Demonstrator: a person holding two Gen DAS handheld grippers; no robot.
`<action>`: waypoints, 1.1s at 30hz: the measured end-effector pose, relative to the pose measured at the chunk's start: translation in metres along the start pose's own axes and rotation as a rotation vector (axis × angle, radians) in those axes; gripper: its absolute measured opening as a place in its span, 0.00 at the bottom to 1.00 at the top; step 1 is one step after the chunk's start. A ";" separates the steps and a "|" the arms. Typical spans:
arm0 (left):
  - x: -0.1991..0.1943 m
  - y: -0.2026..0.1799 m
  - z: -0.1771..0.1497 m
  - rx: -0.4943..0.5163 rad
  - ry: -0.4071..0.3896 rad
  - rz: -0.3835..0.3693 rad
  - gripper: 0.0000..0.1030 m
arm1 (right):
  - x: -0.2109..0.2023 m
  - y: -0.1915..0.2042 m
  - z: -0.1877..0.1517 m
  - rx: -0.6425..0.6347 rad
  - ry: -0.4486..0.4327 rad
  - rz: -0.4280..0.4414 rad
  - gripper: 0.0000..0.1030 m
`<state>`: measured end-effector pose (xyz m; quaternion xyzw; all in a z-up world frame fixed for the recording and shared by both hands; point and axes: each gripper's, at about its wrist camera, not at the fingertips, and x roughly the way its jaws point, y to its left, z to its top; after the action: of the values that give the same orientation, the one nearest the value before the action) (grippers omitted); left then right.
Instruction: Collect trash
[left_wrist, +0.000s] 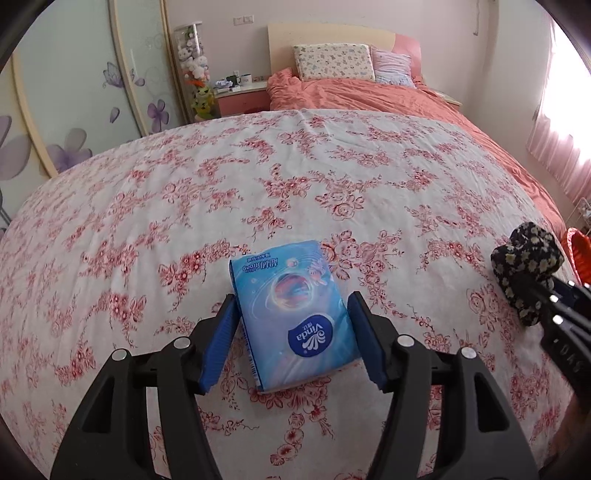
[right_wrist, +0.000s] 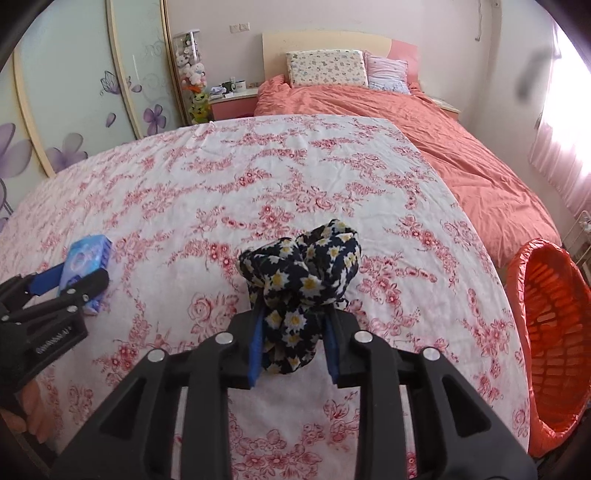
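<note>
A blue Vinda tissue pack (left_wrist: 291, 314) lies on the floral bedspread (left_wrist: 258, 177). My left gripper (left_wrist: 291, 339) is open, with its blue pads on either side of the pack's near half. The pack also shows at the left in the right wrist view (right_wrist: 86, 258), with the left gripper (right_wrist: 70, 282) around it. My right gripper (right_wrist: 293, 345) is shut on a crumpled dark cloth with daisy print (right_wrist: 306, 273) and holds it above the bedspread. The cloth also shows at the right in the left wrist view (left_wrist: 524, 266).
An orange mesh basket lined with an orange bag (right_wrist: 546, 332) stands off the bed's right side. An orange duvet (right_wrist: 443, 147) and pillows (right_wrist: 325, 68) lie at the far end. A nightstand (left_wrist: 242, 94) and wardrobe doors (left_wrist: 74, 92) stand at the left.
</note>
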<state>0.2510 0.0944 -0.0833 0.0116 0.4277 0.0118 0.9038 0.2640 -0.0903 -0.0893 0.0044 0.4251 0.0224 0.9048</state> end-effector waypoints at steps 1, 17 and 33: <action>0.000 0.001 -0.001 -0.006 0.002 -0.004 0.60 | 0.001 0.000 -0.001 0.005 0.002 -0.001 0.28; 0.008 0.011 -0.006 -0.067 0.049 0.021 0.95 | 0.005 0.001 0.000 0.009 0.019 -0.024 0.31; 0.008 0.012 -0.007 -0.072 0.049 0.021 0.95 | 0.007 0.000 -0.001 0.020 0.019 -0.017 0.32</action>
<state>0.2510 0.1071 -0.0935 -0.0169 0.4491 0.0371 0.8926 0.2676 -0.0905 -0.0947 0.0095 0.4341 0.0106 0.9008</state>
